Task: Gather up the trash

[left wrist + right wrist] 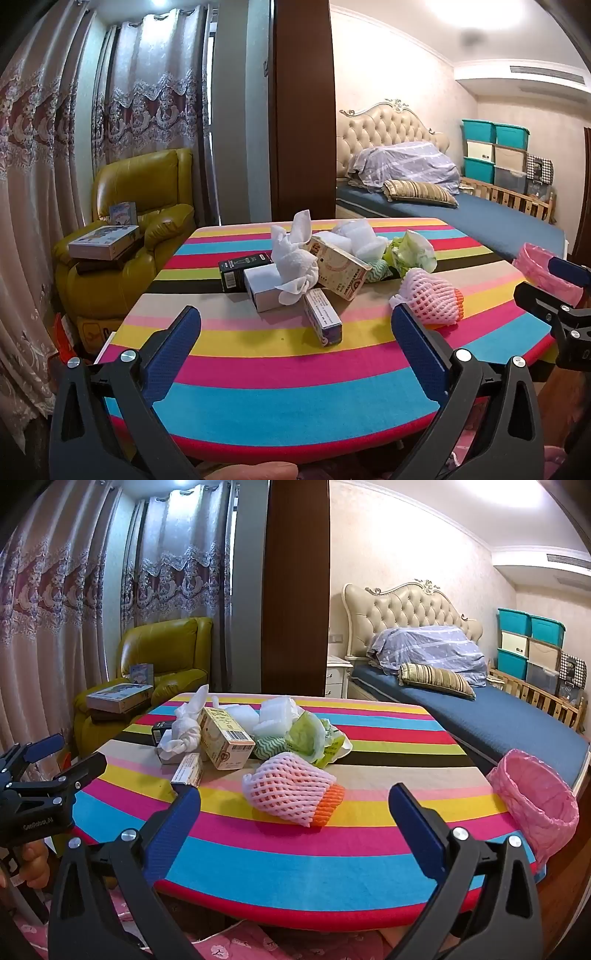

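On the striped table [369,867] — trash pile [229,738] lies ahead of both wide-open, empty tongs [295,321] [293,801]

Yellow-green leather armchair [147,206] w/ boxed games [105,242] stacked on it, bed [491,716] (tufted headboard), teal storage bins [493,147].

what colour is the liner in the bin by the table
Pink. The bin liner shows best in the right wrist view, at the table's right edge.
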The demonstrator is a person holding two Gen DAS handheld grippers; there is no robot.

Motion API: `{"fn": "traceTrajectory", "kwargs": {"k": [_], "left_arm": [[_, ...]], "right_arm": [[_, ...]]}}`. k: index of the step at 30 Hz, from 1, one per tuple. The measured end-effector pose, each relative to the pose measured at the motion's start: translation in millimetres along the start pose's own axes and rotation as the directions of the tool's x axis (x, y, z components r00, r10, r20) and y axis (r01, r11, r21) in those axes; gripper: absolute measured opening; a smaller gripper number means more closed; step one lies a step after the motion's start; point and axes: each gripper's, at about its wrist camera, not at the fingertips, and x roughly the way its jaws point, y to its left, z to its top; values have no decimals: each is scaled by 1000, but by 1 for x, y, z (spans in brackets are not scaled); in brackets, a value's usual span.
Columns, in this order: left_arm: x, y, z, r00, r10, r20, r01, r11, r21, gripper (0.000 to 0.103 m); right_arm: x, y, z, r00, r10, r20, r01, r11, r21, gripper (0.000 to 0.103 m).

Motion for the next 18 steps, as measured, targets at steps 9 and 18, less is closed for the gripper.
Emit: {"fn": "traceTrajectory", "kwargs": {"k": [9,18], "left_arm": [[1,0,0,1000,1,-3,-1,1000,6,97],[0,0,0,1000,3,-3,-3,1000,7,97]], "right_arm": [[0,0,0,1000,2,-1,-2,1000,3,99],[2,-1,-1,1000,2,-5,-2,1000,6,99]]}}
